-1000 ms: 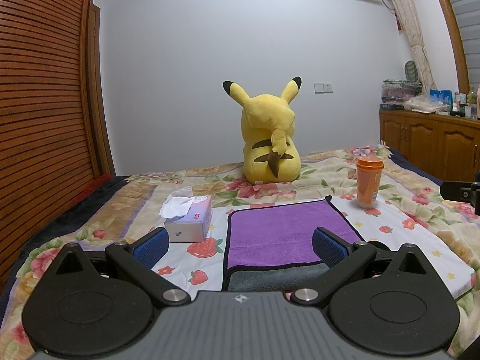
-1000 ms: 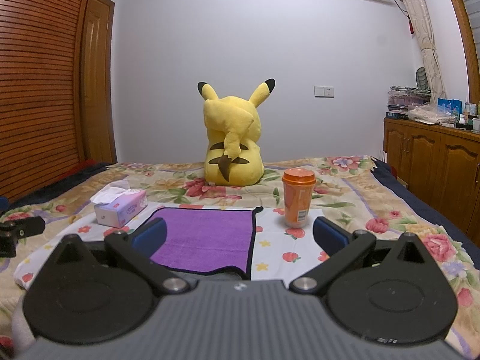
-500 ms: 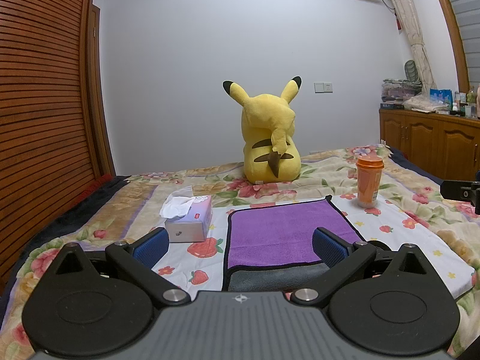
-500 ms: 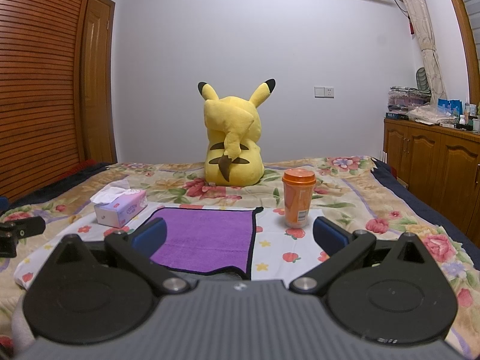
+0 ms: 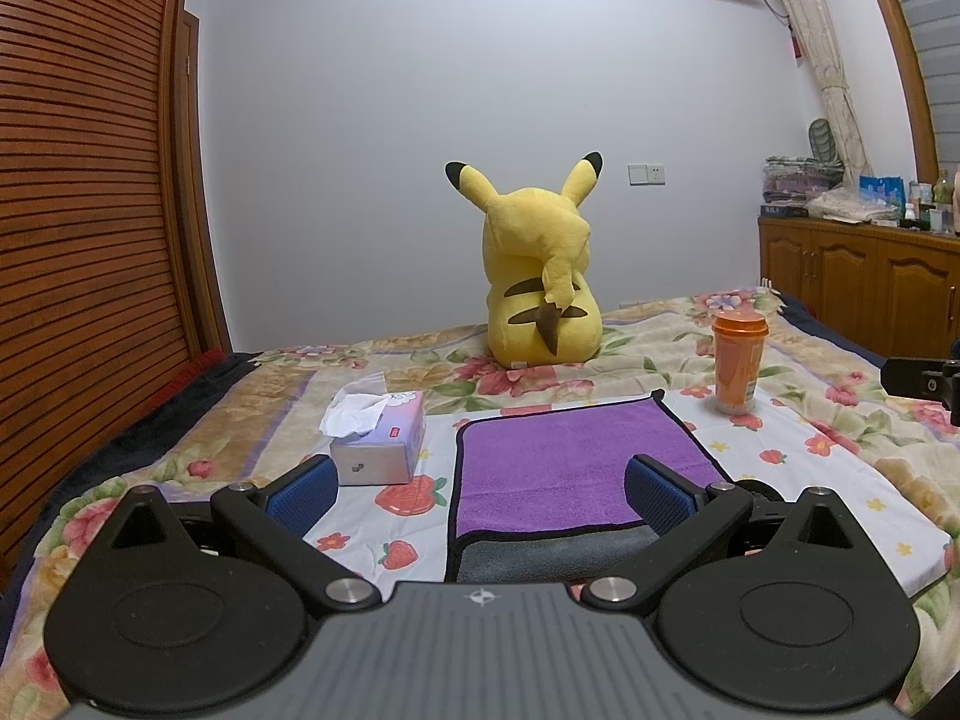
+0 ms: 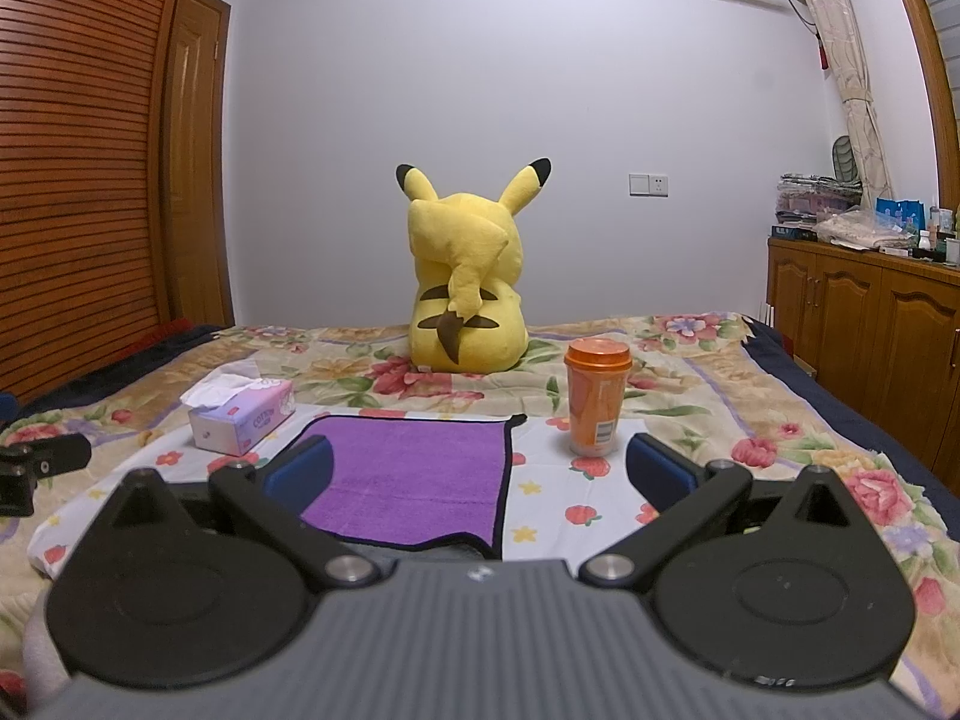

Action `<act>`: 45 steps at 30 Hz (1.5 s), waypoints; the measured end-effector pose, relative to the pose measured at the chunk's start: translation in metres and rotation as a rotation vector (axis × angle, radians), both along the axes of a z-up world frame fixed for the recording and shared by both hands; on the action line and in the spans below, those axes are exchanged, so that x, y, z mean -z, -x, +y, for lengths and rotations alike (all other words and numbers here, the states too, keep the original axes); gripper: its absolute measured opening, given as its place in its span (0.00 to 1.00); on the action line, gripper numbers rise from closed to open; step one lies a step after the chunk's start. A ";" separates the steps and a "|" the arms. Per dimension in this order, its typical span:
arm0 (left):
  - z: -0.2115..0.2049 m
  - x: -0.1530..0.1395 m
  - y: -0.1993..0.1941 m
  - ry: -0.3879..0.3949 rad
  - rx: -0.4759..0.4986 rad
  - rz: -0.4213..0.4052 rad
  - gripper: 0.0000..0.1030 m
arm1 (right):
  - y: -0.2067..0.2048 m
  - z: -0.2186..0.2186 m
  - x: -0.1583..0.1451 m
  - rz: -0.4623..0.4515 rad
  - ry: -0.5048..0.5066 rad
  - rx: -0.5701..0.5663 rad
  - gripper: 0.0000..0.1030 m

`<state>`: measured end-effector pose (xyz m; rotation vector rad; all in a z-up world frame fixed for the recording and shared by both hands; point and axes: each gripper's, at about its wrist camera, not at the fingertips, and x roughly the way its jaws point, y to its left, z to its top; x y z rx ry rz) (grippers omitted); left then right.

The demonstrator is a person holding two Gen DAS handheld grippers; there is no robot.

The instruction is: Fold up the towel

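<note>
A purple towel (image 5: 558,456) with a black hem lies flat on the floral bedspread, its grey underside folded up along the near edge. It also shows in the right wrist view (image 6: 414,468). My left gripper (image 5: 480,489) is open and empty, just in front of the towel's near edge. My right gripper (image 6: 480,465) is open and empty, near the towel's near right corner. Each gripper shows at the edge of the other's view.
A tissue box (image 5: 381,435) stands left of the towel. An orange lidded cup (image 5: 738,360) stands at its far right corner. A yellow Pikachu plush (image 5: 537,276) sits behind. Wooden cabinets (image 5: 864,282) line the right, a slatted wooden wall (image 5: 84,210) the left.
</note>
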<state>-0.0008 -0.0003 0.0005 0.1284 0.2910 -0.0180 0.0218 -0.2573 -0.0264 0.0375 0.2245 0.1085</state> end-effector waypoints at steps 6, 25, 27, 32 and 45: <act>0.000 0.000 0.000 0.000 0.000 0.000 1.00 | 0.000 0.000 0.000 0.000 0.001 0.000 1.00; 0.008 0.005 -0.005 -0.021 0.007 0.043 1.00 | -0.007 0.008 -0.002 0.031 0.010 -0.009 1.00; 0.003 0.008 -0.011 -0.031 0.006 0.054 1.00 | -0.008 0.009 -0.001 0.038 0.012 -0.011 1.00; 0.003 0.013 -0.019 -0.033 0.004 0.084 1.00 | -0.017 0.011 0.003 0.069 0.015 -0.011 1.00; 0.003 0.021 -0.044 -0.033 0.014 0.160 1.00 | -0.031 0.016 0.007 0.108 0.040 -0.033 1.00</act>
